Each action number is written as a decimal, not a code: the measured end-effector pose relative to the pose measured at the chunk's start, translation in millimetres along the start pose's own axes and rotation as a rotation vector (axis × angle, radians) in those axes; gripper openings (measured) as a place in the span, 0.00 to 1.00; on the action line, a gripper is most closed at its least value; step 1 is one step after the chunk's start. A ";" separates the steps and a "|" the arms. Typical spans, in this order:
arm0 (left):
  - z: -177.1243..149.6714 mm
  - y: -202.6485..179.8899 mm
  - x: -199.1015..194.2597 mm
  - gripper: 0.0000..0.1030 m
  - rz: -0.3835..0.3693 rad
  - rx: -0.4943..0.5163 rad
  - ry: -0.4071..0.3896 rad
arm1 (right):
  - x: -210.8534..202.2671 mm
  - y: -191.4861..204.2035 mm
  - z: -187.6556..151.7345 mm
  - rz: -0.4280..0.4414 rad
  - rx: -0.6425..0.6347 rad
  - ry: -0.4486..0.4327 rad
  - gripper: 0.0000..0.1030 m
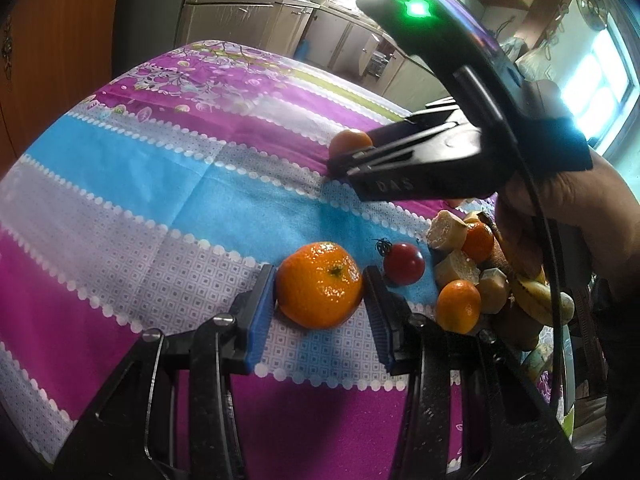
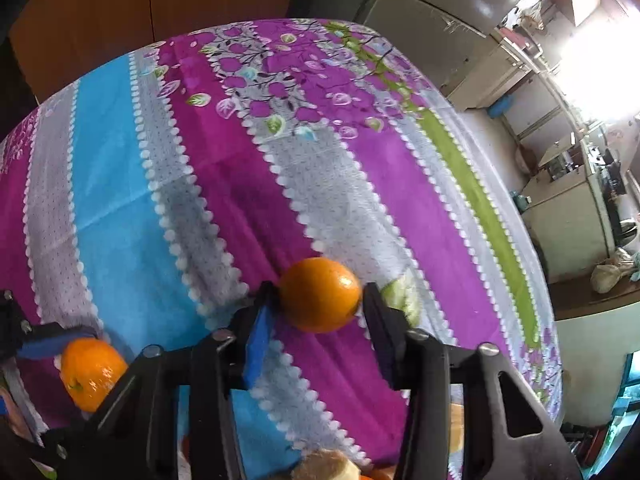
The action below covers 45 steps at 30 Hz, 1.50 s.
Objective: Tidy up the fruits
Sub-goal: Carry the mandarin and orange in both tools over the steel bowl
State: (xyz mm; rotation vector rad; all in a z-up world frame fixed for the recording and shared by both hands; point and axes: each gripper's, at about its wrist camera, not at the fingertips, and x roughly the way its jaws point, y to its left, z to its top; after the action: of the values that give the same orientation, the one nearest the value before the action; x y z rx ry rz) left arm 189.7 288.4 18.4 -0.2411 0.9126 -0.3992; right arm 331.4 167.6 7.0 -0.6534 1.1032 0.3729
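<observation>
My left gripper (image 1: 320, 284) brackets tangerine (image 1: 320, 285) on tablecloth (image 1: 120, 168), jaws wide, pads not visibly gripping | my right gripper (image 2: 320, 300) clamps smaller orange (image 2: 320, 294), apparently separating citrus from fruit pile (image 1: 480, 276) to my right.

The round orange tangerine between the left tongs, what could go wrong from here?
The round orange tangerine sits between the left tongs, whose blue pads don't clearly clamp it, so it might roll toward the small red cherry tomato. The smooth orange fruit in the right tongs is pinched only at the tips and could slip.
</observation>
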 end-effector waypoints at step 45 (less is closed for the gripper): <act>-35.4 65.3 -302.8 0.42 0.291 0.028 -0.436 | -300.7 165.1 -50.2 0.386 0.197 -0.707 0.42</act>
State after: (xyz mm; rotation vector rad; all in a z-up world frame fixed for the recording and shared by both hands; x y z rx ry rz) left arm 11.1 477.4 190.5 -0.1575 0.5019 -0.0818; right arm 75.0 271.3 216.0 -0.0970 0.5644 0.7491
